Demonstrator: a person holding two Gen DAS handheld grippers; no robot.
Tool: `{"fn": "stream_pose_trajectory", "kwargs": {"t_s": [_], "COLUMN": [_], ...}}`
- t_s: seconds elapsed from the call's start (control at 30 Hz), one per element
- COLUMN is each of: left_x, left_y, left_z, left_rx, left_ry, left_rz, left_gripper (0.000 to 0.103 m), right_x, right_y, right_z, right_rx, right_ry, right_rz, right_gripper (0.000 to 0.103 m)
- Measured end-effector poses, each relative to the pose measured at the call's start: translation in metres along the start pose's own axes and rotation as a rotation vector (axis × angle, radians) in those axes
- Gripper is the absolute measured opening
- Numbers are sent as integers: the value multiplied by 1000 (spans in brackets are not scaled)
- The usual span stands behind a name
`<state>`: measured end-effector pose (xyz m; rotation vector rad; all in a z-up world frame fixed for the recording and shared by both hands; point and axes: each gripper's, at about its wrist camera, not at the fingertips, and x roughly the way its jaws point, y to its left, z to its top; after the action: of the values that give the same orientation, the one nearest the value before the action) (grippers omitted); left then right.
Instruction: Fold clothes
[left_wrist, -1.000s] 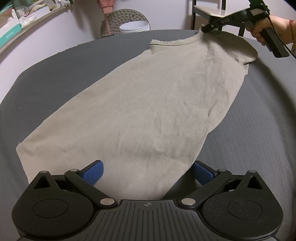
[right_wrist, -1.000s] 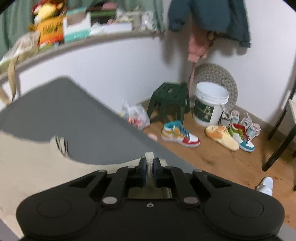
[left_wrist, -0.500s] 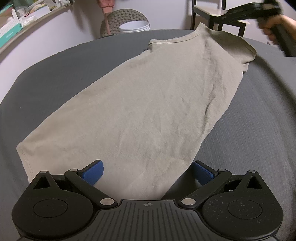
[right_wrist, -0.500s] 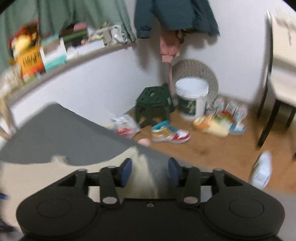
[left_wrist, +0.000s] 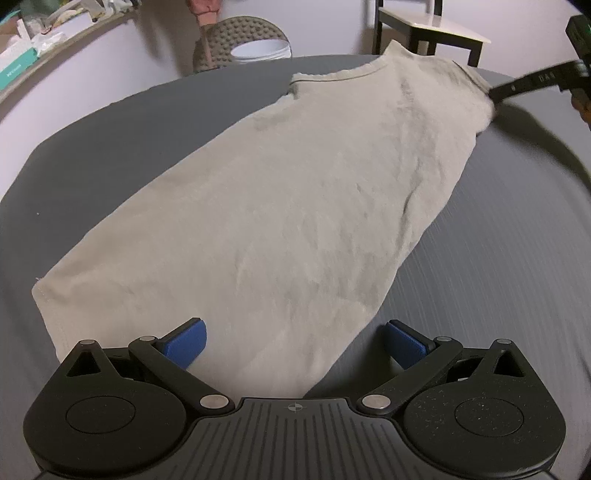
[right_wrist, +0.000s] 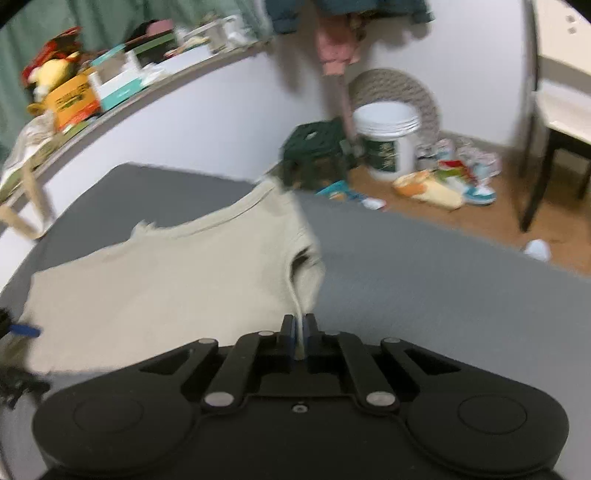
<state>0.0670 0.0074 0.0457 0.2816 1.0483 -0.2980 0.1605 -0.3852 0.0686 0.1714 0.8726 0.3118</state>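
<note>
A beige T-shirt lies lengthwise on the dark grey table, folded narrow, with its collar at the far end. My left gripper stands open at the near hem, its blue pads on either side of the cloth. In the right wrist view the same T-shirt spreads to the left, and my right gripper is shut on the sleeve edge. From the left wrist view, the right gripper touches the far right sleeve.
Beyond the table's far edge stand a white bucket, a green stool, scattered shoes on the wooden floor and a chair. A cluttered shelf runs along the left wall.
My right gripper let go of the shoulder, opened, moved to the right sleeve and closed on its edge. The left gripper has stayed open at the hem.
</note>
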Motion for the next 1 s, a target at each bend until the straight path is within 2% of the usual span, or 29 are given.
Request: {"fn": "stream_pose_trajectory", "kwargs": {"t_s": [0.07,0.17,0.2,0.23,0.27,0.33,0.43,0.5,0.57,0.67,0.77,0.8,0.87,0.93,1.0], "left_x": [0,0,1,1,1,-1,-5,-13,-21,-28,-25,-23,-19,-14,-12], "left_y": [1,3,3,4,4,5,5,10,16,19,14,12,10,10,11], "left_z": [-1,-2,-1,-1,-1,-2,-1,0,2,7,7,6,5,5,6], "left_rx": [11,22,24,24,24,23,12,-56,-147,-238,-227,-214,-195,-198,-207], "left_ry": [9,18,21,22,22,32,43,-2,-68,-140,-133,-121,-98,-81,-76], "left_rz": [-6,-15,-17,-17,-16,-15,-15,-42,-85,-147,-137,-119,-92,-81,-77], "left_gripper": [103,103,103,103,103,103,103,103,103,103,103,103,103,103,103], "right_x": [1,14,14,11,6,-8,-22,-23,-18,-7,1,3,10,20,25], "right_y": [-4,1,1,1,0,-7,-25,-38,-42,-41,-40,-39,-39,-45,-48], "right_z": [2,-1,-2,-3,-4,-10,-24,-39,-57,-77,-79,-79,-85,-97,-105], "right_rx": [6,-13,22,56,85,170,397,586,721,835,894,907,947,1015,1069], "right_ry": [9,80,82,73,51,-10,-62,-66,-65,-115,-154,-165,-199,-237,-271], "right_rz": [-30,-54,-52,-54,-61,-58,3,88,157,183,167,154,126,139,173], "right_gripper": [4,7,11,25,44,53,53,52,47,42,38,34,16,1,0]}}
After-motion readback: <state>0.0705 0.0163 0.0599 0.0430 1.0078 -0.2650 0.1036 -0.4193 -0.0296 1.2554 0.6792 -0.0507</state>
